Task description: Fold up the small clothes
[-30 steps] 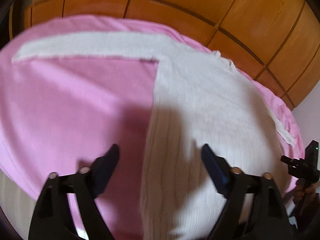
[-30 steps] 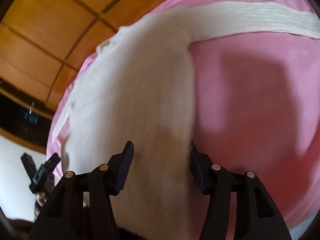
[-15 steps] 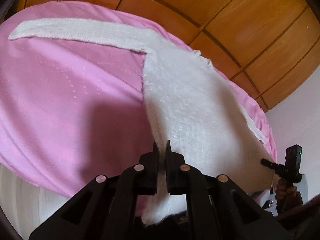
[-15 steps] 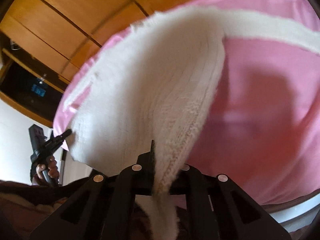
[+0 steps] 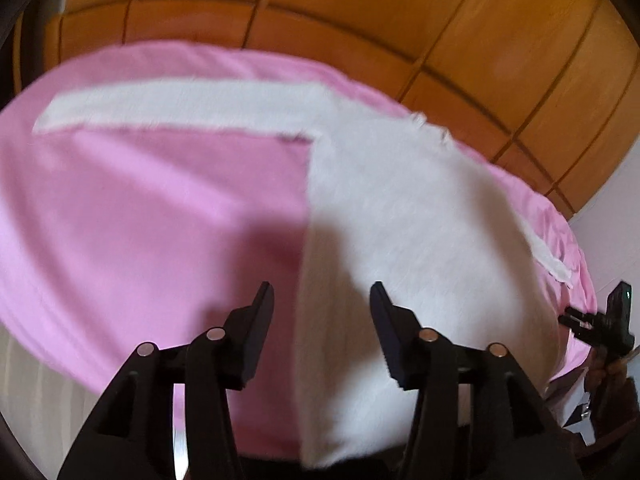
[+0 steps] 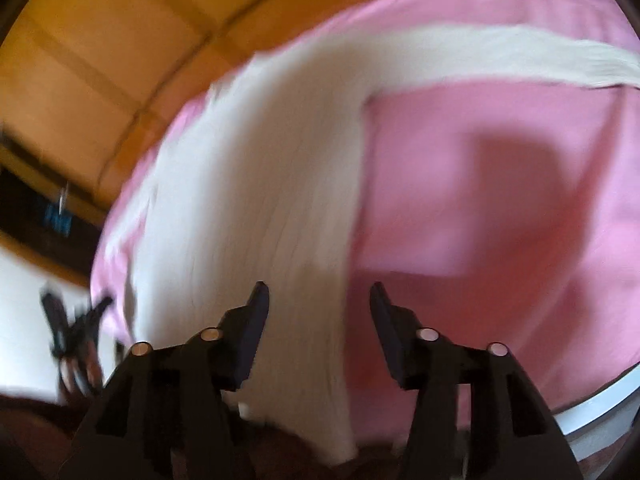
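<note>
both wrist cams close, angled down; shared white garment (image 5: 400, 216) (image 6: 256, 200) on pink cover (image 5: 140, 200) (image 6: 500, 184)

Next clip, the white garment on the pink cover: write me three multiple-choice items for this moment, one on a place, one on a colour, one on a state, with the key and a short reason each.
1. Where does the white garment lie?
A. On the pink cover
B. On a wooden floor
C. In a basket

2. What colour is the panelling behind the bed?
A. Grey
B. Orange-brown wood
C. Green

3. How do the left tongs and right tongs stand?
A. Both clamped on the garment
B. Left open, right clamped
C. Both open, nothing pinched

Key:
1 A: the garment is spread flat on the cover, one sleeve stretched out sideways.
2 B: warm wooden panels with dark seams fill the top of both views.
3 C: both pairs have just been opening; a clear gap shows between the jaws, with the garment's edge lying below.
</note>
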Tool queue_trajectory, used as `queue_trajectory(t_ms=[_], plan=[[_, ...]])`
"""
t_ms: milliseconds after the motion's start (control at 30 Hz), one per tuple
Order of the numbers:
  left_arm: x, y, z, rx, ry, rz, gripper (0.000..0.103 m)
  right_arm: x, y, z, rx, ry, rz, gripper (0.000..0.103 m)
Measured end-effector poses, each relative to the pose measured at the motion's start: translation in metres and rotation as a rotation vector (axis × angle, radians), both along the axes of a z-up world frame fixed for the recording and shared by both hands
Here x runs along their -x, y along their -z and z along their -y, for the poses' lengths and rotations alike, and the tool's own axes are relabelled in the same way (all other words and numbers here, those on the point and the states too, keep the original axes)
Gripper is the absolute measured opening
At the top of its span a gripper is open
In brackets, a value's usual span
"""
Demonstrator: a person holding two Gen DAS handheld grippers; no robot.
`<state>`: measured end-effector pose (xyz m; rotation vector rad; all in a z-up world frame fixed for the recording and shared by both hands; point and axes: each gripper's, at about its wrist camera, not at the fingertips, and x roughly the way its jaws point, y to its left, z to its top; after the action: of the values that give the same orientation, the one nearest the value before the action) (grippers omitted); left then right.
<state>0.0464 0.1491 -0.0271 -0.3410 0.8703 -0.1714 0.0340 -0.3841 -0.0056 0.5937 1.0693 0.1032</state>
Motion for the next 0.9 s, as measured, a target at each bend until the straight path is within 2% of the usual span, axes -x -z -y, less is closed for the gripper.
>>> queue_trajectory(t_ms=[100, 167, 267, 333, 467, 533, 600, 633, 667, 767, 900], plan=[[-0.022, -0.005, 0.026, 0.004, 0.049, 0.017, 0.063, -0.021, 0.003, 0.049, 0.023, 0.198, 0.01, 0.052], [-0.038, -0.007, 0.051, 0.005, 0.102, 0.036, 0.07, -0.033, 0.011, 0.083, -0.001, 0.322, 0.009, 0.052], [-0.056, -0.007, 0.08, -0.026, 0.135, 0.055, 0.077, -0.05, 0.025, 0.136, -0.007, 0.509, -0.004, 0.052], [-0.069, -0.001, 0.096, -0.02, 0.147, 0.036, 0.079, -0.058, 0.034, 0.17, 0.009, 0.626, -0.031, 0.052], [-0.085, 0.015, 0.112, -0.019, 0.168, -0.024, 0.08, -0.069, 0.045, 0.219, 0.022, 0.755, -0.04, 0.052], [-0.089, 0.024, 0.113, -0.024, 0.168, -0.049, 0.08, -0.077, 0.044, 0.232, 0.045, 0.785, -0.042, 0.052], [-0.088, 0.028, 0.111, -0.021, 0.164, -0.053, 0.08, -0.086, 0.044, 0.242, 0.08, 0.814, -0.065, 0.039], [-0.086, 0.028, 0.111, -0.018, 0.164, -0.054, 0.08, -0.09, 0.044, 0.246, 0.089, 0.813, -0.074, 0.019], [-0.085, 0.027, 0.111, -0.016, 0.165, -0.052, 0.081, -0.097, 0.039, 0.245, 0.115, 0.801, -0.076, 0.007], [-0.088, 0.027, 0.109, 0.011, 0.165, -0.05, 0.081, -0.111, 0.015, 0.228, 0.139, 0.729, -0.004, 0.006], [-0.095, 0.025, 0.105, 0.089, 0.168, -0.035, 0.088, -0.157, -0.037, 0.149, 0.191, 0.445, 0.137, 0.006]])
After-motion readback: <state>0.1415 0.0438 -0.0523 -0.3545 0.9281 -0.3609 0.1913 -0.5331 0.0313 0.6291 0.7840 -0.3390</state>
